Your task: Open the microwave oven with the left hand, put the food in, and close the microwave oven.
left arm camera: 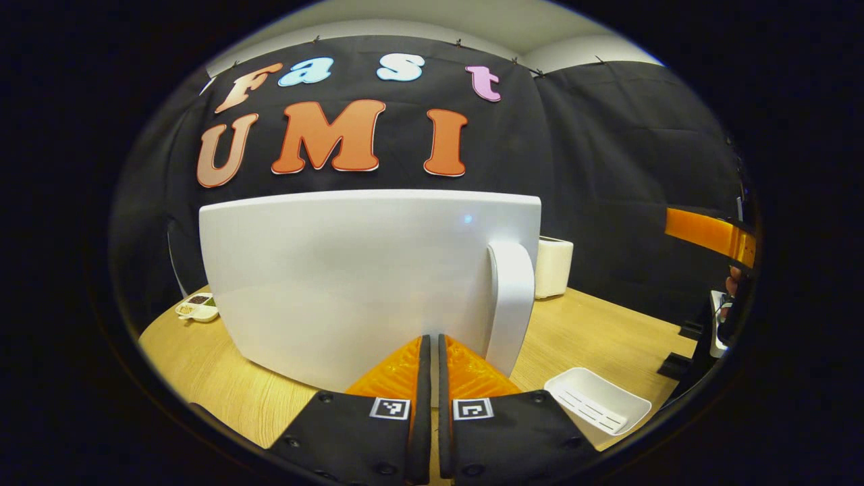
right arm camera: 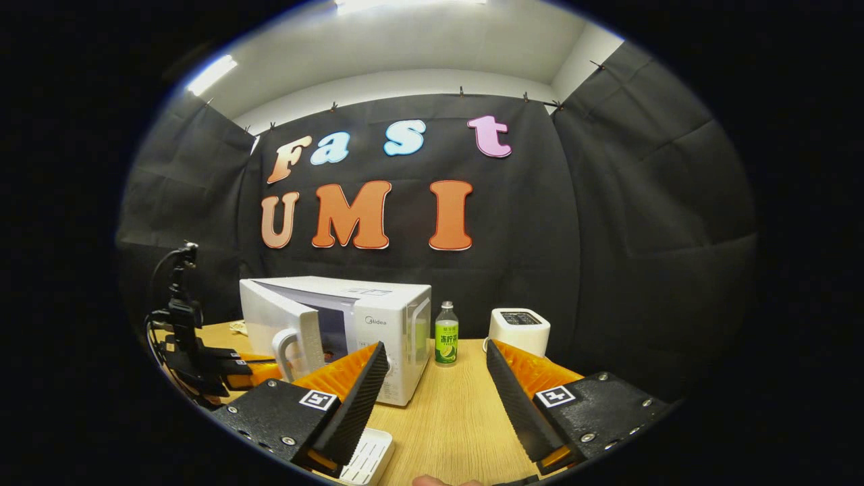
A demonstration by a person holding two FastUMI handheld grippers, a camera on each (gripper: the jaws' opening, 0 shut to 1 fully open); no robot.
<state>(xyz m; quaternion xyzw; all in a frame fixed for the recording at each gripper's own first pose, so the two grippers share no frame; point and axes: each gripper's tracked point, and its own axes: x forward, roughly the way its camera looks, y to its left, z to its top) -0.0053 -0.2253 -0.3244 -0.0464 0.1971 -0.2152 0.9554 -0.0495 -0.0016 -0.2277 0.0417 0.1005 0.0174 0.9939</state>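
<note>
While the microwave (right arm camera: 351, 331) door (left arm camera: 351, 277) stands partly swung out, the step in hand looks like the closing one, or the end of the opening one; the pictures alone do not settle which. In the left gripper view the left tool (left arm camera: 430, 358) has its fingers pressed together, nothing between them, tips right at the door's outer face just beside the handle (left arm camera: 511, 304). Whether they touch the door I cannot tell. The right tool (right arm camera: 437, 378) is spread wide and empty, held back over the surface (right arm camera: 459, 418), well apart from the oven. Something dark shows low inside the cavity in the right gripper view; it may be the food, but it is too small to be sure. An empty white tray (left arm camera: 597, 399) lies on the surface near the left tool, which fits food already placed. If so, the next move calls for a steady push on the door face near the handle until it latches, without shoving the oven backward.
</note>
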